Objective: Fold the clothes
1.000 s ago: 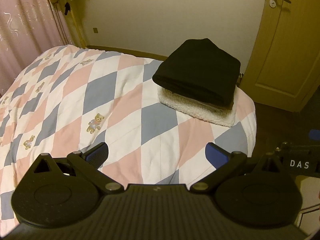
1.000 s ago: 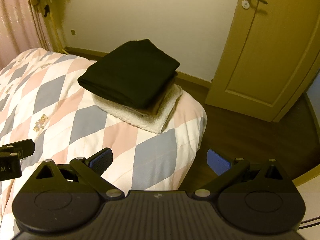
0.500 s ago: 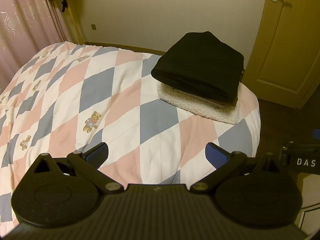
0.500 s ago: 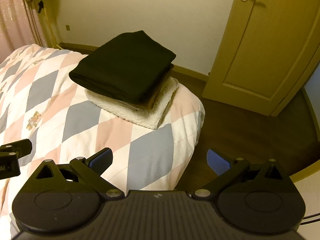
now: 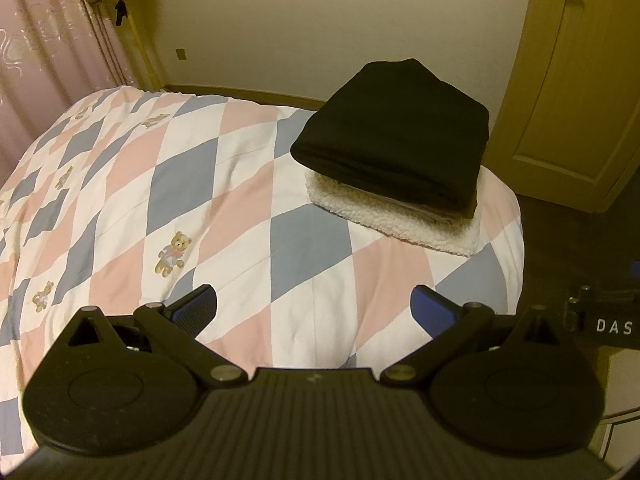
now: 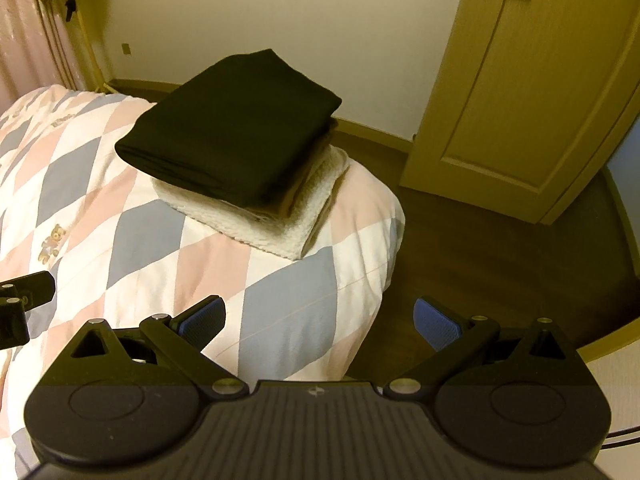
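A folded black garment (image 5: pixel 396 140) (image 6: pixel 232 128) tops a stack at the far right corner of the bed. Under it lie a tan folded piece (image 6: pixel 304 188) and a white fleecy one (image 5: pixel 384 220) (image 6: pixel 280 224). My left gripper (image 5: pixel 316 310) hovers open over the quilt, well short of the stack, with nothing between its blue-padded fingers. My right gripper (image 6: pixel 320 320) is open too, empty, over the bed's right edge. Part of the right gripper (image 5: pixel 608 320) shows at the left wrist view's right edge, and part of the left gripper (image 6: pixel 20 304) at the right wrist view's left edge.
The bed carries a quilt (image 5: pixel 180 200) of pink, grey and white diamonds with small bears. A pink curtain (image 5: pixel 48 60) hangs at the left. A shut wooden door (image 6: pixel 532 80) stands right of the bed, with dark floor (image 6: pixel 500 248) before it.
Both grippers have pulled back and tilted slightly, so the stack sits a little farther away and higher in each view. The stack itself has not moved. Both stay open.
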